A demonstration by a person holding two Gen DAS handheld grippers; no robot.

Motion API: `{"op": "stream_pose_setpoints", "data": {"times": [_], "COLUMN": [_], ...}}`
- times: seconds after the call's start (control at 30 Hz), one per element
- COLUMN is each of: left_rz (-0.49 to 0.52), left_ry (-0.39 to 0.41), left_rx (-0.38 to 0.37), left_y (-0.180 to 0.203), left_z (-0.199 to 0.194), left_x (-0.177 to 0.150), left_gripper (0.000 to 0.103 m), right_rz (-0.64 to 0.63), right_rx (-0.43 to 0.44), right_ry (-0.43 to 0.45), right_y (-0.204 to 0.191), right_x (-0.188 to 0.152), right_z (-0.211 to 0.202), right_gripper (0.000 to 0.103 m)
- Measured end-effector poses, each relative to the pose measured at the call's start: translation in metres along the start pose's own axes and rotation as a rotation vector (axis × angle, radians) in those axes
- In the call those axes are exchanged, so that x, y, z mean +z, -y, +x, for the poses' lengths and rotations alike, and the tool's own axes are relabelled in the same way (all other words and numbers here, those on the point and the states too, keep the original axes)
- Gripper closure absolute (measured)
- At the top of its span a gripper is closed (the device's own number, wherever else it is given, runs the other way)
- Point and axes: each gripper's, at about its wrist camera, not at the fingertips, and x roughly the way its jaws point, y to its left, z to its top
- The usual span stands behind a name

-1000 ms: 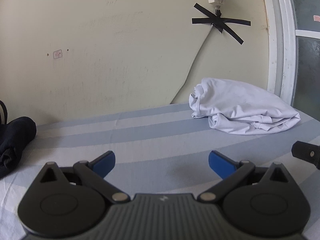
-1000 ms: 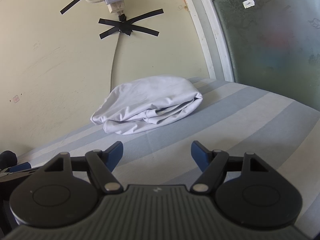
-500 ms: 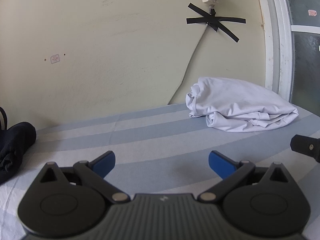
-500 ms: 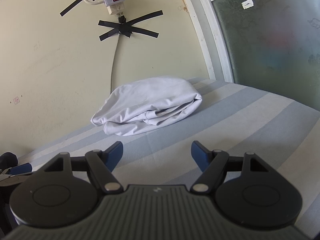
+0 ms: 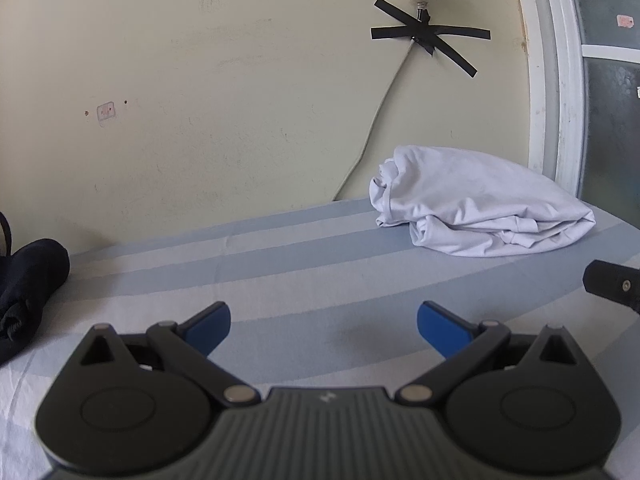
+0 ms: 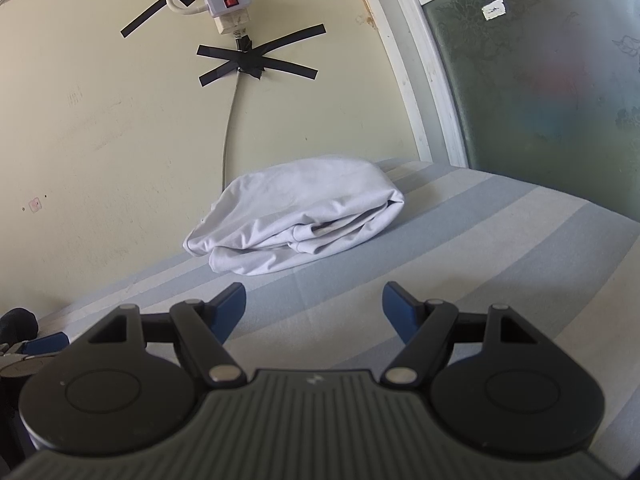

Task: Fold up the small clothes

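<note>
Two hand-held grippers are being held low over a blue-and-white striped bedsheet [image 5: 280, 264], both spread wide and carrying nothing. A white garment [image 6: 298, 216], bundled in loose folds, is lying at the far side of the sheet against the cream wall [image 5: 200, 120], just beside a white window frame [image 6: 424, 80]. It is being faced almost head-on by the right gripper [image 6: 314, 304], while the left gripper [image 5: 324, 322] is being pointed at bare sheet, with the garment ahead to its right.

Judging by the layout, the step in hand is a reach for the next piece. It would be best served by the bundle being taken at an outer edge or corner, not at its thick middle, so that one layer is lifted and the rest falls open. A dark garment [image 5: 24, 284] at the left edge is being left well apart for now, and could be the alternative pick.

Much is being kept out of sight. What sort of garment the white bundle is cannot be told, its seams and hems being tucked under. The dark garment is being cut off by the frame in both views. A power strip [image 6: 226, 0] taped to the wall is being cropped at the top, its cord [image 6: 228, 132] disappearing behind the white garment.
</note>
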Motion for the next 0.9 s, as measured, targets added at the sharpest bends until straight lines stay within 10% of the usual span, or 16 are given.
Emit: {"op": "stream_pose_setpoints", "data": {"times": [0.9], "left_rz": [0.012], "left_ry": [0.001], "left_rx": [0.004], "left_y": [0.0012], "left_z": [0.0002], "left_x": [-0.0015], "left_gripper": [0.0], "right_rz": [0.001], "right_rx": [-0.001], "right_ry": [0.002], "right_y": [-0.0005], "right_x": [-0.0001], "right_z": [-0.0002], "right_gripper": [0.025]}}
